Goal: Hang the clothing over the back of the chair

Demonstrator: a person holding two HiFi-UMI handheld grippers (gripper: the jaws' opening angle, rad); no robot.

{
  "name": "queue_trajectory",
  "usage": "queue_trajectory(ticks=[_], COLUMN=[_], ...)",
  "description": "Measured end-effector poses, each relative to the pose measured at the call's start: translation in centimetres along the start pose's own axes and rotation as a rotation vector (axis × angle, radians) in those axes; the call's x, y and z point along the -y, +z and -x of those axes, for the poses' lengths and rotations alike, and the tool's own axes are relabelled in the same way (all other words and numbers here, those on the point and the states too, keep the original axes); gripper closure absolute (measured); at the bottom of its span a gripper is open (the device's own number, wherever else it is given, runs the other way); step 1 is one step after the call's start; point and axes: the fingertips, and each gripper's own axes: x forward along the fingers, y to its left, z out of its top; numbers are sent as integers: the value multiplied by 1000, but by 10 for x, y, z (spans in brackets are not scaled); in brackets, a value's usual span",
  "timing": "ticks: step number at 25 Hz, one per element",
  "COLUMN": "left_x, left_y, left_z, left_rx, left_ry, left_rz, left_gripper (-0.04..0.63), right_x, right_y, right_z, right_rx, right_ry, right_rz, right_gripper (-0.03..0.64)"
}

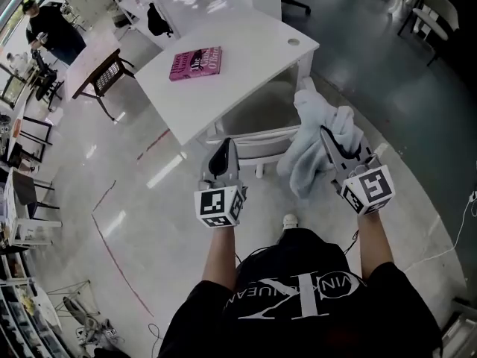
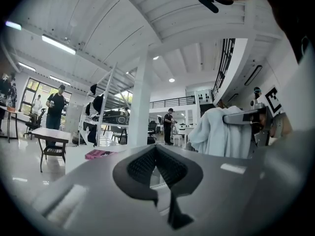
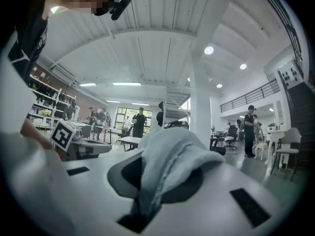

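Note:
A pale blue-white garment [image 1: 309, 144] hangs bunched from my right gripper [image 1: 326, 135], which is shut on its upper fold; in the right gripper view the cloth [image 3: 170, 163] fills the gap between the jaws and drapes over them. The white chair [image 1: 252, 142] stands tucked at the near edge of the white table [image 1: 246, 43], its back rail just ahead of both grippers and left of the hanging cloth. My left gripper [image 1: 223, 150] is level beside the right one, shut with nothing in it; its pads [image 2: 142, 163] meet at the tip. From the left gripper view the garment [image 2: 221, 134] shows to the right.
A pink book [image 1: 196, 62] lies on the table. A dark-framed side table [image 1: 100, 69] and a person in black [image 1: 52, 28] are far left. Another chair [image 1: 428, 13] stands far right. Red tape lines [image 1: 112, 245] mark the glossy floor. A cable [image 1: 455, 230] trails at right.

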Motion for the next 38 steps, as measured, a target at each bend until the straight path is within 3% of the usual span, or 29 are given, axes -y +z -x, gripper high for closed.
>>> queue_trajectory(ticks=[12, 23, 26, 29, 34, 38], left_x=[1, -10, -18, -24, -24, -28], left_y=[14, 20, 16, 17, 21, 15], left_z=[-56, -102, -115, -124, -136, -140], left_rx=[31, 1, -13, -19, -17, -35], left_ry=[65, 34, 27, 27, 7, -3], left_rz=[-34, -48, -42, -33, -41, -39], left_gripper=[585, 586, 584, 585, 584, 584], right_x=[62, 116, 123, 120, 96, 67], right_y=[26, 58, 33, -16, -109, -162], right_z=[-67, -147, -170, -185, -193, -190], right_rx=[62, 72, -14, -171, -502, -715], right_ry=[86, 36, 14, 39, 174, 292], right_rz=[-15, 26, 11, -16, -21, 54], right_gripper=[563, 563, 563, 563, 563, 563])
